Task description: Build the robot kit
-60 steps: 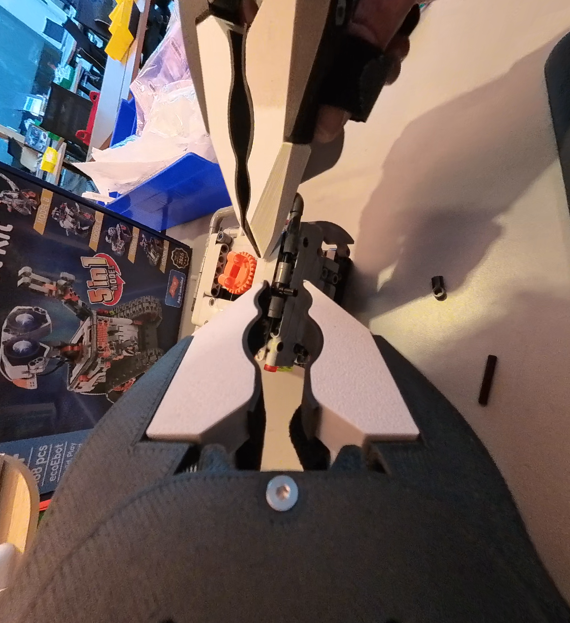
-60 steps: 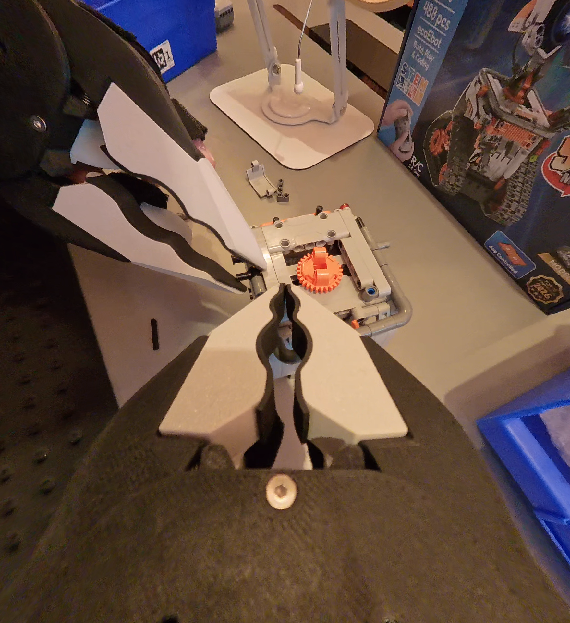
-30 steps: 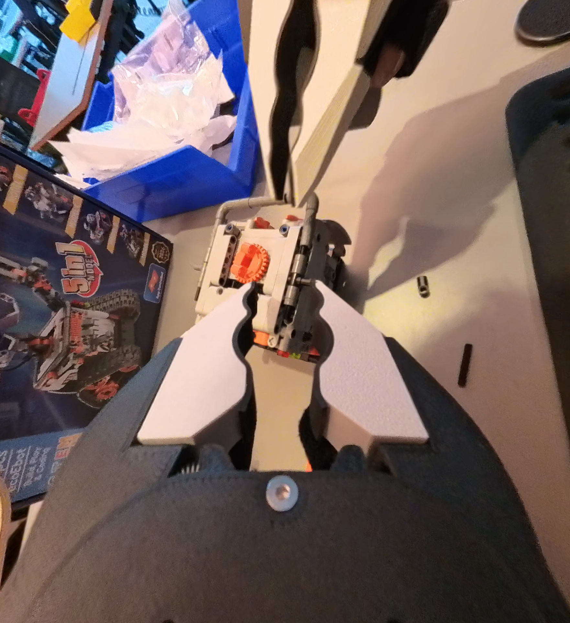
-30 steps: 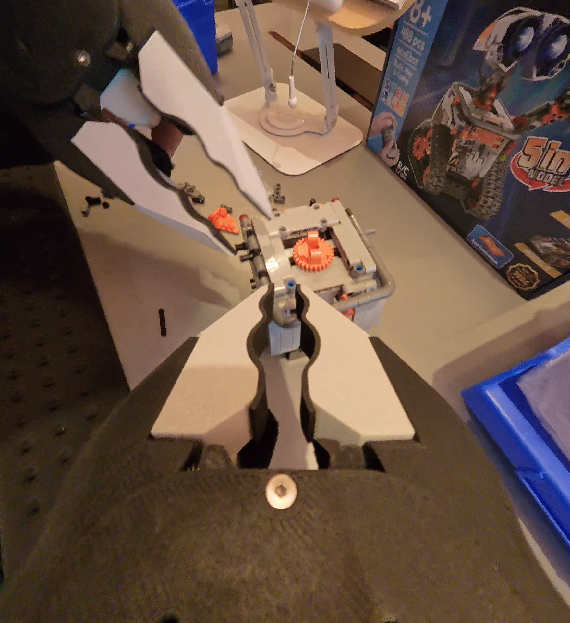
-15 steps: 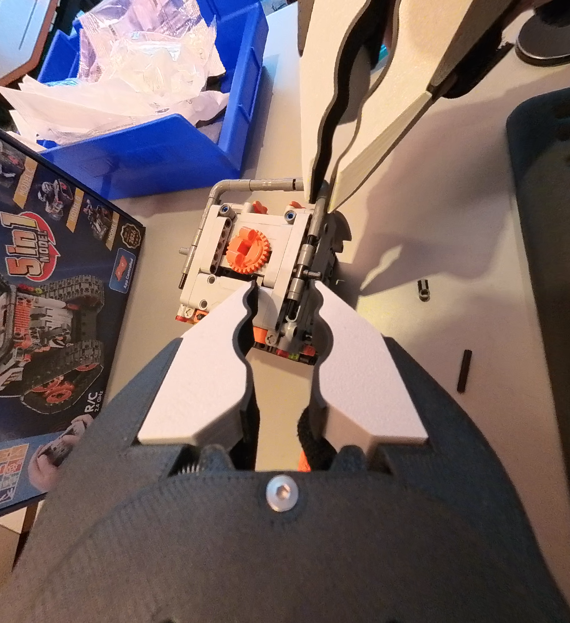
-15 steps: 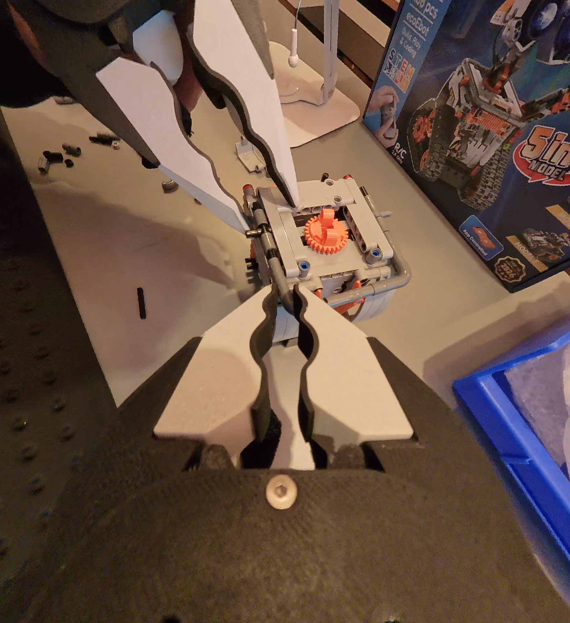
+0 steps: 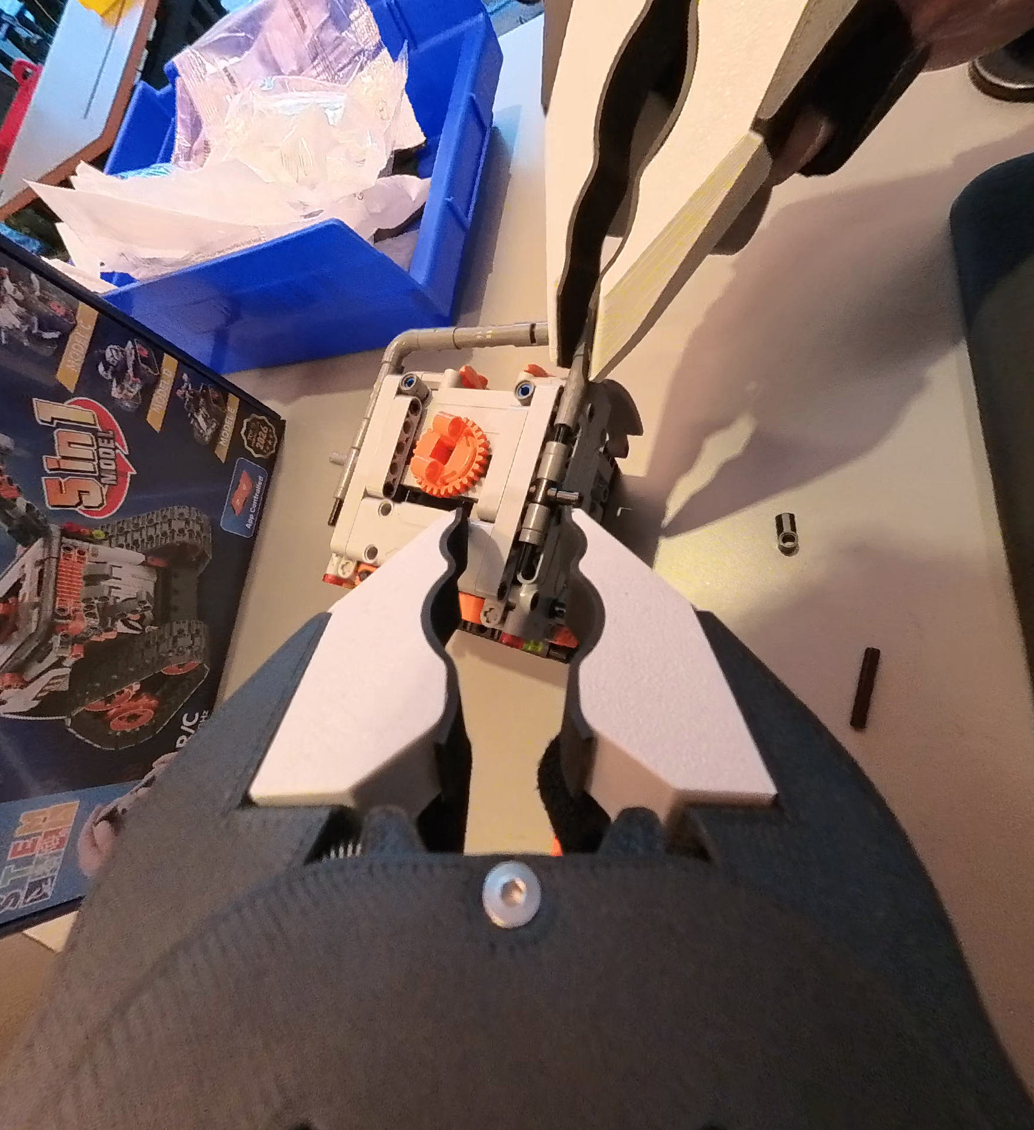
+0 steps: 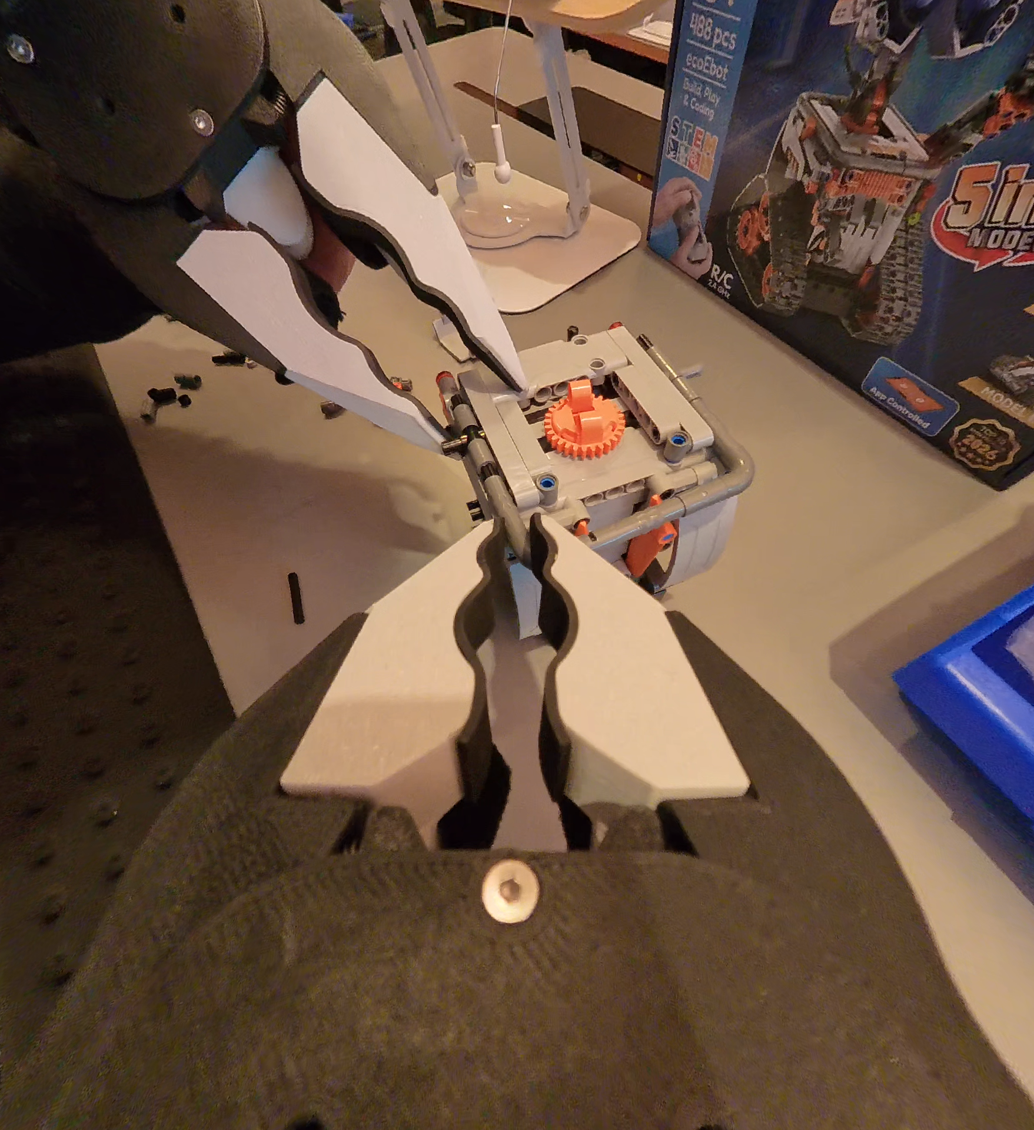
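A grey brick-built model [image 7: 502, 428] with an orange gear [image 7: 450, 455] on top stands on the pale table. My left gripper [image 7: 517, 526] straddles its near side. One tip rests on the light grey frame, the other on the dark axle side, so it is gripping the model. In the right wrist view it [image 8: 480, 413] comes in from the upper left onto the model [image 8: 673, 422]. My right gripper [image 8: 514, 526] is shut on the dark grey bent tube [image 8: 511, 510] at the model's corner. It also shows in the left wrist view [image 7: 575, 361], coming from the top.
A dark blue kit box [image 7: 92, 489] [image 8: 899, 183] lies beside the model. A blue bin [image 7: 294, 306] [image 8: 991, 703] holds plastic bags. A white lamp base [image 8: 539, 257] stands behind. A black pin [image 7: 864, 697] and a small connector [image 7: 786, 541] lie loose beside a dark perforated mat [image 8: 74, 611]. About 11 centimetres separates my left fingertips from the small connector [image 7: 786, 541].
My left jaws have spread from a narrow grip on a grey beam to a wider hold across the model's side. My right gripper has stayed shut at the model's corner. Both views have swung.
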### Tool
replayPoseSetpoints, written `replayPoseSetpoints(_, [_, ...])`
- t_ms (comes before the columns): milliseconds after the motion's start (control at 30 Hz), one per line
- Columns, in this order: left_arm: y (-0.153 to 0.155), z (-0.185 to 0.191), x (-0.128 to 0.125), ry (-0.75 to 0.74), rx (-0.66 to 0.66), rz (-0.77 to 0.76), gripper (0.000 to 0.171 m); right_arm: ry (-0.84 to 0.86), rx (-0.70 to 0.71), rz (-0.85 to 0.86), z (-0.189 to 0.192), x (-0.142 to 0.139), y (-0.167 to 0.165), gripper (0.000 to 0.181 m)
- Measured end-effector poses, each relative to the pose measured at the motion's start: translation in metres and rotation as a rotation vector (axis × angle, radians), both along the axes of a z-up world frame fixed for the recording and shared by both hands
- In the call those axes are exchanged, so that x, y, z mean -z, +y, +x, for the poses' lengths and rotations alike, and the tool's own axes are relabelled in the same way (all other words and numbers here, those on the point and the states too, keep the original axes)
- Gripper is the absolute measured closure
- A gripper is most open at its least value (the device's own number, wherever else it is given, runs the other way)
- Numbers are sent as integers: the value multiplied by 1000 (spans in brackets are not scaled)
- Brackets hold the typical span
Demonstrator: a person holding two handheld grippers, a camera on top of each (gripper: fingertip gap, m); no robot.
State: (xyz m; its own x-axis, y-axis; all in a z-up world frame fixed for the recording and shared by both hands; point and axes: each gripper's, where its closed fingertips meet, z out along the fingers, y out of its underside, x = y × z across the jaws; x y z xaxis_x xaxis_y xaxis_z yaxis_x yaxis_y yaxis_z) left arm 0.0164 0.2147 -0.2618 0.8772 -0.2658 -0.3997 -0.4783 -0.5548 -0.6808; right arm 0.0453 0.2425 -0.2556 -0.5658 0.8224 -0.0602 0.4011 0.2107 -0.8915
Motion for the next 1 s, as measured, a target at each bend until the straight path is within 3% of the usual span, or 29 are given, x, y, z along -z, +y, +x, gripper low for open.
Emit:
replayPoseSetpoints(400, [1,0,1,19,-20,16,143,-173,-12,-166,-2,-5,-3,180])
replayPoseSetpoints(500, [9,24,0,-16,56,43,146,-157,-71,-105,-5,-4,-27,181])
replayPoseSetpoints(533, [11,20,1,77,38,39,145,-138,-64,-51,-5,-5,-27,181])
replayPoseSetpoints(567, [10,19,0,80,43,37,146,-112,-62,-53,-2,-11,-24,181])
replayPoseSetpoints(633, [7,13,-1,-31,16,33,146,-62,-45,-95,3,-25,-15,181])
replayPoseSetpoints(867, [6,14,-1,-23,22,17,146,28,-32,164,22,-2,13,160])
replayPoseSetpoints(1000, [7,14,-1,-25,27,15,146,154,-32,457,16,1,19,165])
